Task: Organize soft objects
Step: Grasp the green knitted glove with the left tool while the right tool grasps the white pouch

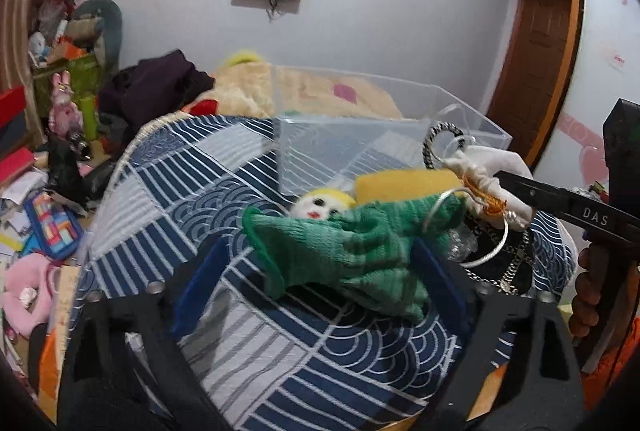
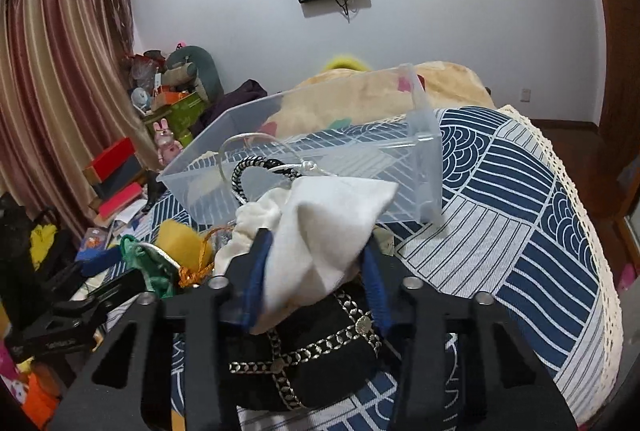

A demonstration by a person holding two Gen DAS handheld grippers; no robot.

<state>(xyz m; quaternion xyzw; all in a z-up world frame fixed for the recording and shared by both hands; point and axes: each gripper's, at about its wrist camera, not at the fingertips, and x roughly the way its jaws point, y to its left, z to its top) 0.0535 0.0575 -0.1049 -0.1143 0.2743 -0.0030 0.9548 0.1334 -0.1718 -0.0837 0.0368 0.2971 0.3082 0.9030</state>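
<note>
A green knit cloth (image 1: 340, 251) lies on the blue patterned bedspread (image 1: 280, 351) between the blue pads of my left gripper (image 1: 320, 271), whose jaws stand wide apart. Behind it lie a small doll face (image 1: 316, 207) and a yellow sponge (image 1: 404, 183). My right gripper (image 2: 316, 271) is shut on a white cloth pouch (image 2: 328, 223), lifted above a black bag with silver trim (image 2: 304, 355). The pouch also shows in the left wrist view (image 1: 484, 163). A clear plastic bin (image 2: 424, 151) stands just beyond, also in the left wrist view (image 1: 340, 139).
A beige blanket (image 2: 380, 91) lies behind the bin. Cluttered boxes and plush toys (image 2: 168, 103) fill the floor and corner at left. A wooden door (image 1: 536, 71) stands at right. White cord loops (image 1: 492, 247) lie over the black bag.
</note>
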